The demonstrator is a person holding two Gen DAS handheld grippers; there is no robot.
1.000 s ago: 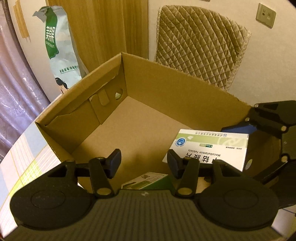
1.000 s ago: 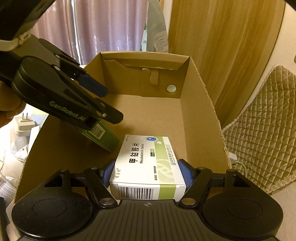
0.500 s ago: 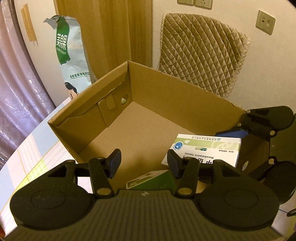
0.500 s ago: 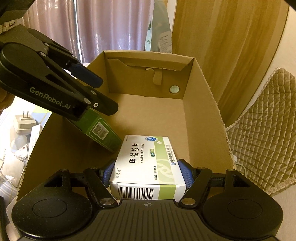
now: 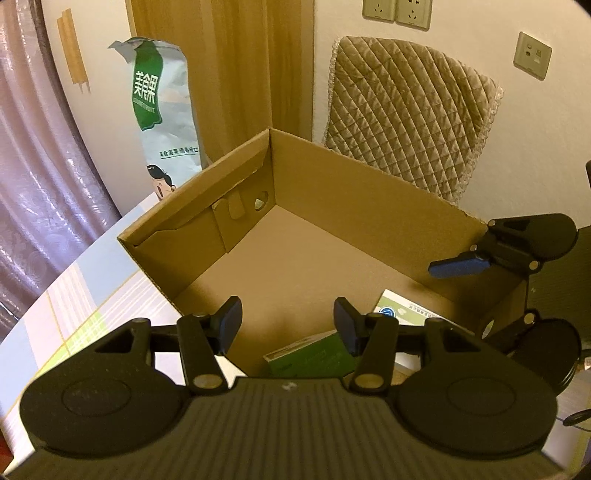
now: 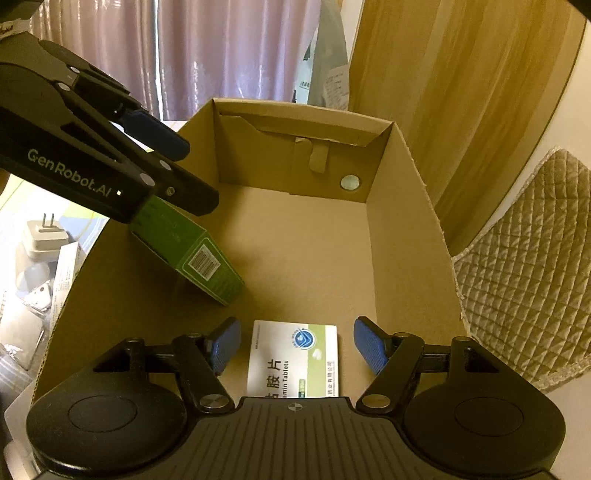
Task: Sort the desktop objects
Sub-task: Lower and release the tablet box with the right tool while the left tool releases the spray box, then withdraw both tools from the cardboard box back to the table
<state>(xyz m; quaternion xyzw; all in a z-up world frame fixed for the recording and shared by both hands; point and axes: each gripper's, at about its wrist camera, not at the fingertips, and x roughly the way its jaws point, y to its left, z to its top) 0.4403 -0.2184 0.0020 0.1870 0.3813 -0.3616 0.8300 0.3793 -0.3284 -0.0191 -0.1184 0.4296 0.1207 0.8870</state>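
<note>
Inside an open cardboard box (image 6: pixel 406 229) on a worktop (image 5: pixel 92 306) lie two cartons. One white carton (image 6: pixel 295 358) lies flat on the box floor, directly between the spread fingers of the right gripper (image 6: pixel 295 349), which touch nothing. Nearby, a green carton (image 6: pixel 192 254) leans tilted against the box's left wall, one end on the floor. Above it hovers the left gripper (image 5: pixel 287 325), fingers wide apart and holding nothing. Behind the box stands a tall green-and-white bag (image 5: pixel 162 110), with a quilted cushion (image 5: pixel 406 118) against the wall.

Mauve curtains (image 6: pixel 229 55), quilted chair back (image 5: pixel 410 122), wall sockets (image 5: pixel 397 13).
</note>
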